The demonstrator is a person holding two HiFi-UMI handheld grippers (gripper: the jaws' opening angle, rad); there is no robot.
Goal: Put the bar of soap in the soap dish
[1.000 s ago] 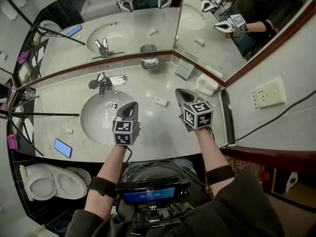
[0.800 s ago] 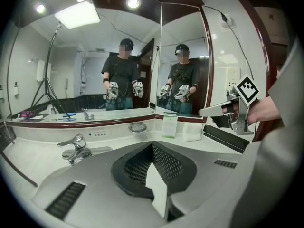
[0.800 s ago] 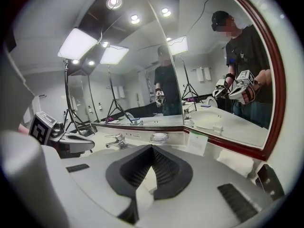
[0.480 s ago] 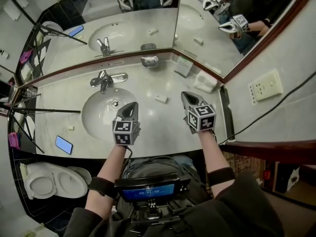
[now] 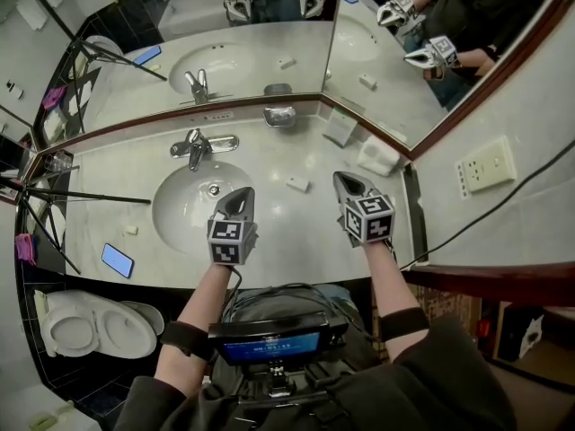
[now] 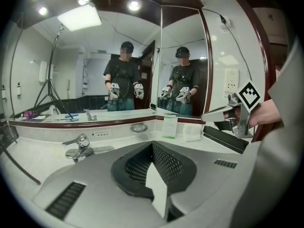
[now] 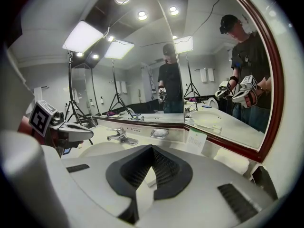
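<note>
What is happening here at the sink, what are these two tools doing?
A person holds a gripper in each hand over the counter. The left gripper and the right gripper are both shut and empty. The soap lies on the counter between them, untouched. The soap dish stands farther back, by the mirror.

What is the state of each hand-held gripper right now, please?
Left hand-held gripper: closed, holding nothing.
Right hand-held gripper: closed, holding nothing.
</note>
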